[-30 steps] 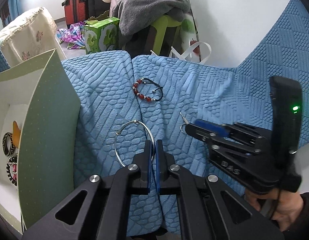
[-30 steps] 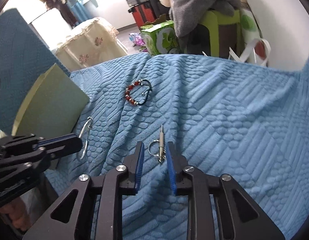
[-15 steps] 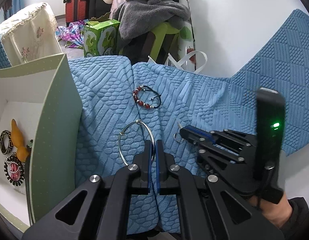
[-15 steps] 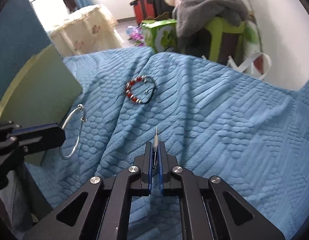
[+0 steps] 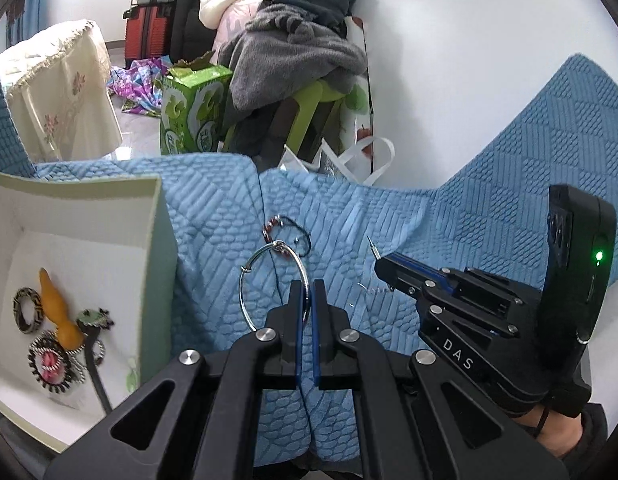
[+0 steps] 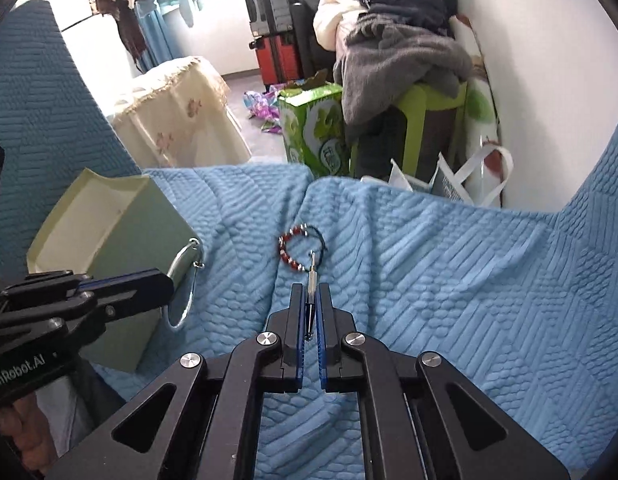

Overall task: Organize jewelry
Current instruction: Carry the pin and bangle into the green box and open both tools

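Note:
My left gripper (image 5: 307, 292) is shut on the rim of a large silver bangle (image 5: 269, 276), held off the blue sofa cover (image 5: 389, 216). The right gripper (image 6: 310, 296) is shut on a small silver pin charm (image 6: 311, 276), whose tip pokes out past the fingers. A red-bead bracelet on a black cord (image 6: 301, 246) lies on the cover just beyond both grippers. To the left stands an open pale green box (image 5: 157, 240) holding several rings and ornaments. In the right wrist view the left gripper (image 6: 165, 284) holds the bangle (image 6: 187, 280) beside the box (image 6: 121, 216).
Past the sofa's far edge stand a green carton (image 5: 193, 112), a green stool piled with grey clothes (image 5: 301, 60) and a white bag (image 5: 365, 160). A cloth-covered piece of furniture (image 6: 181, 116) and suitcases lie further back. The sofa back (image 5: 549, 140) rises on the right.
The right gripper closed on the pin charm. Both grippers then lifted off the cover with their pieces, and the inside of the box came into the left wrist view.

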